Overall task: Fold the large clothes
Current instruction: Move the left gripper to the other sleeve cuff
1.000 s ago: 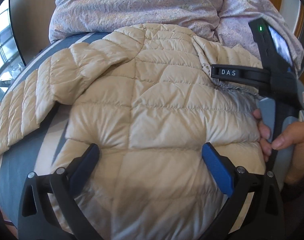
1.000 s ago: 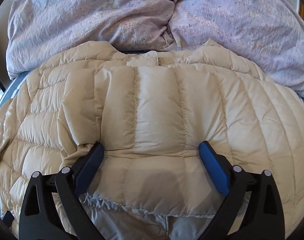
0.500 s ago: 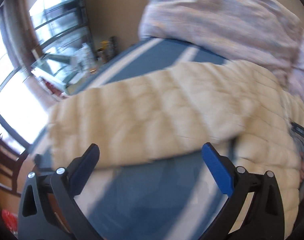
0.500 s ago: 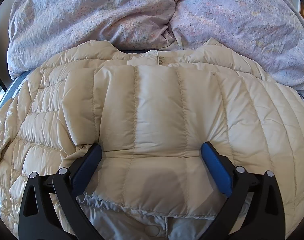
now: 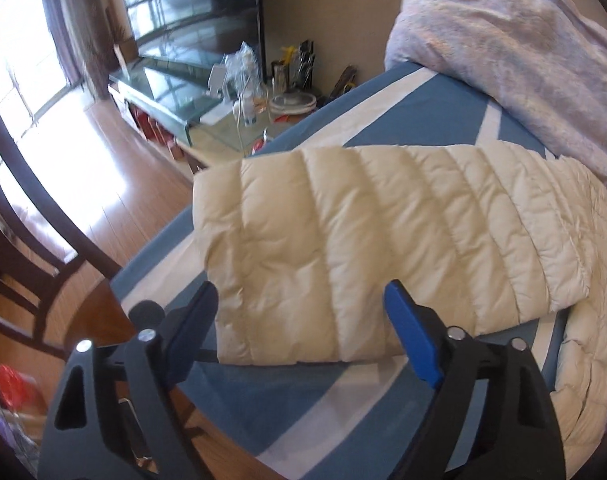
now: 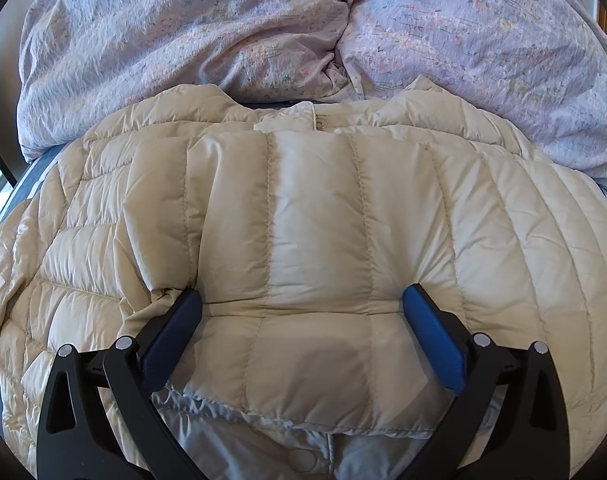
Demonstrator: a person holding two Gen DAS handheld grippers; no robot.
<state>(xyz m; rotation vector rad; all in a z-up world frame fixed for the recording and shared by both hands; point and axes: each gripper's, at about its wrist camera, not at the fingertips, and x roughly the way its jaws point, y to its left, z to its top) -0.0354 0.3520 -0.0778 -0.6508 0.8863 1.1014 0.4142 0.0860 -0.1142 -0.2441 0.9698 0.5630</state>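
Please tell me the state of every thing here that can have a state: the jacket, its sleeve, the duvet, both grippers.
Cream puffer jacket: lying flat, partly folded.
Left sleeve: stretched out sideways, not yet folded in.
Right sleeve: folded across the body.
Lilac duvet: bunched up behind the jacket.
Left gripper: jaws closing around the sleeve cuff.
Right gripper: open, fingers pressing into the jacket.

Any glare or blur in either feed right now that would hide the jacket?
Left wrist view: the window and floor at left are blown out by sun, but the sleeve is sharp and evenly lit. Right wrist view: no glare or blur, only soft shadow on the jacket; fisheye bulge in both.
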